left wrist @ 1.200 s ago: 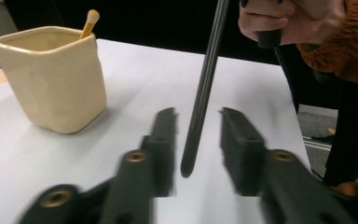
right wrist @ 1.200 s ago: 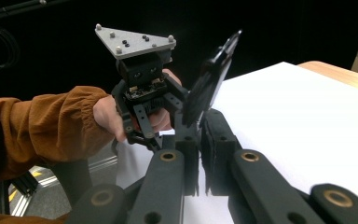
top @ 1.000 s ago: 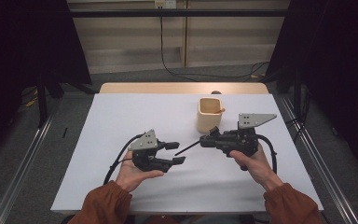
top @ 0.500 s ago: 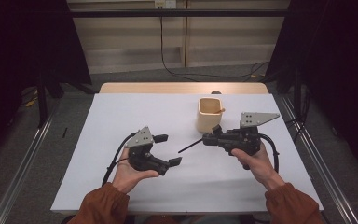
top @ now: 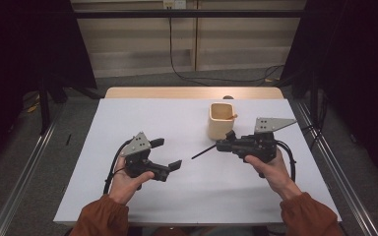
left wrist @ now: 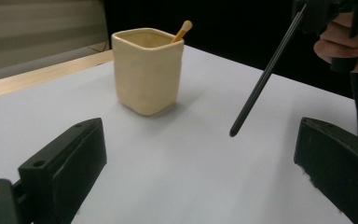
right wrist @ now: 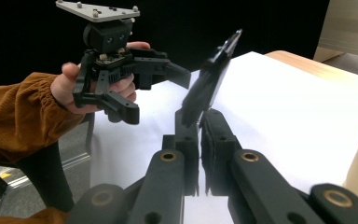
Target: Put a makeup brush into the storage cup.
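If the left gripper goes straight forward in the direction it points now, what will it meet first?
Probably the thin black stick held in the right gripper, whose tip hangs between the left gripper's open jaws in its own view. The cream cup stands farther back, left of that line. Depth is unclear, so it might pass beside the stick.

**Colours on the worktop**

The worktop is white with a light wood edge at the far side. The cup is pale cream, plain, and the stick in it is orange-tan. The pen is black. Both grippers are black, each with a grey plate. The sleeves are rust brown.
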The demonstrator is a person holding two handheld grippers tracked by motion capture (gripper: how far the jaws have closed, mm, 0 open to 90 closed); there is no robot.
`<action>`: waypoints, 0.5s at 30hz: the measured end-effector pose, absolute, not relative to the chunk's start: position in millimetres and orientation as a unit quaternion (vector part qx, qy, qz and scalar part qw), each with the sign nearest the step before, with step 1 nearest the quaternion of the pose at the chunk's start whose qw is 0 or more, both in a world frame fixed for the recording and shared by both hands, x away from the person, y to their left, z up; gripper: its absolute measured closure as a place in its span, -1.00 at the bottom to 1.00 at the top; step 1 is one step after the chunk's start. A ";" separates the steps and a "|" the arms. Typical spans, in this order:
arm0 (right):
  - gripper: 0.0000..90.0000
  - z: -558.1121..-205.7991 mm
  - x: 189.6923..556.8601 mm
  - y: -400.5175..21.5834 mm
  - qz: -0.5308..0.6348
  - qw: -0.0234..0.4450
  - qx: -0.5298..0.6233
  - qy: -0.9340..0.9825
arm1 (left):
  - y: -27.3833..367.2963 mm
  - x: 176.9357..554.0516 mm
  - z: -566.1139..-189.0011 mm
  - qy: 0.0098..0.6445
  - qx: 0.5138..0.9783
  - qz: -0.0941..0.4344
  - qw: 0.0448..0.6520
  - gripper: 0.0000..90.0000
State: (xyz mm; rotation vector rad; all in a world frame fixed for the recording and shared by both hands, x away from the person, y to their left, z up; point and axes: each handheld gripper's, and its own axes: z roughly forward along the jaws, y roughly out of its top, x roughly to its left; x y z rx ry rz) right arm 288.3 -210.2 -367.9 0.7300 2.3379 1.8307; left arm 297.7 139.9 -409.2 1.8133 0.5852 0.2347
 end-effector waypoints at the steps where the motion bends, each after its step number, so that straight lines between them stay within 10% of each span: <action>1: 0.91 -367.8 288.5 -210.8 0.598 0.043 0.240 0.763 | 141.5 297.9 -408.6 0.249 0.772 0.098 0.576 -0.94; 15: 0.91 -362.9 290.1 -222.8 0.593 0.060 0.254 0.762 | 165.0 292.5 -413.4 0.253 0.762 0.116 0.585 -0.94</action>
